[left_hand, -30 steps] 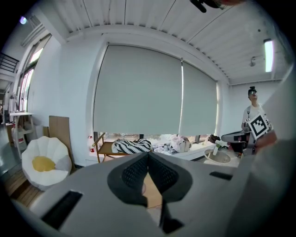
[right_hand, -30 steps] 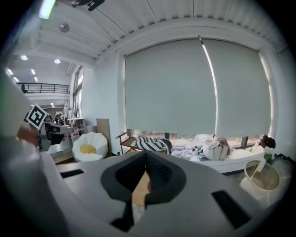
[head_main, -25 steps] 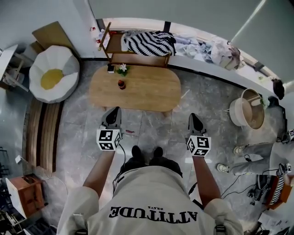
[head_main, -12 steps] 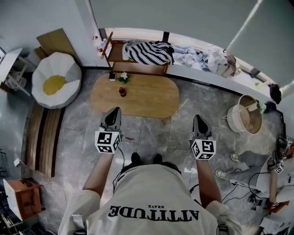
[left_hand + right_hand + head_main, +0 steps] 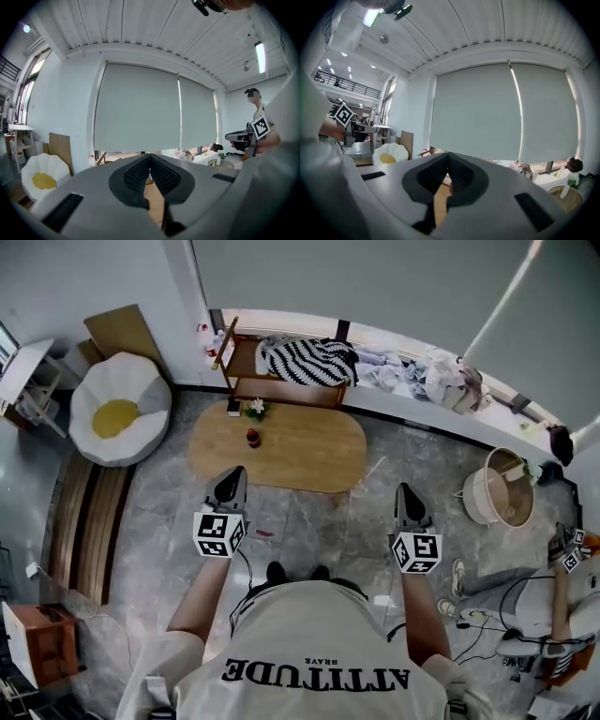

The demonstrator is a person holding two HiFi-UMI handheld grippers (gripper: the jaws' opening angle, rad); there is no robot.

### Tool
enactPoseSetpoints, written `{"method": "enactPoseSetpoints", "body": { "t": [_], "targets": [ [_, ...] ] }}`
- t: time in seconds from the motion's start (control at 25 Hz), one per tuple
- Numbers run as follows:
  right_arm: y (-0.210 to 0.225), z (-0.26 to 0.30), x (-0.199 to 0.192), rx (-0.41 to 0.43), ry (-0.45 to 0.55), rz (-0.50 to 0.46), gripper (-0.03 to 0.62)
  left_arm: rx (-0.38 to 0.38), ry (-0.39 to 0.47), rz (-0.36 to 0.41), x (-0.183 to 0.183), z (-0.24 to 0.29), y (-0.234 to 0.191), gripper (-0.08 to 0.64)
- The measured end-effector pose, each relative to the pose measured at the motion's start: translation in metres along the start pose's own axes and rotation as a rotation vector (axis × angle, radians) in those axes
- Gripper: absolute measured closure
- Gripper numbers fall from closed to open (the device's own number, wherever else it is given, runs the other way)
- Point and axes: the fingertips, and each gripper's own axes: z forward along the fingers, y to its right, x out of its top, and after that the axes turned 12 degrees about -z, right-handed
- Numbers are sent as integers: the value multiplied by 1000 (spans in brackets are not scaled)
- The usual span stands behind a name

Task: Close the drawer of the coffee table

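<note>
Standing on the grey floor (image 5: pixel 309 521), the oval coffee table (image 5: pixel 291 451) appears lower and slightly smaller in the head view than a second ago; its drawer cannot be seen from above. Both grippers have their jaws pressed together on nothing. The left gripper (image 5: pixel 232 474) shows against the table's near left edge, the right gripper (image 5: pixel 405 491) just off its near right end

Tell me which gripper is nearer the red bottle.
Left. The left gripper hangs just short of the red bottle; the right gripper hangs far to its right.
</note>
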Motion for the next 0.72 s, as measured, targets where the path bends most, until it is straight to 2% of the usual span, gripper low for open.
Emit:
{"method": "enactPoseSetpoints", "body": {
  "t": [0.72],
  "targets": [
    [9, 13, 2, 0, 3, 6, 574, -15, -7, -10, 2, 17, 1, 540]
  ]
}}
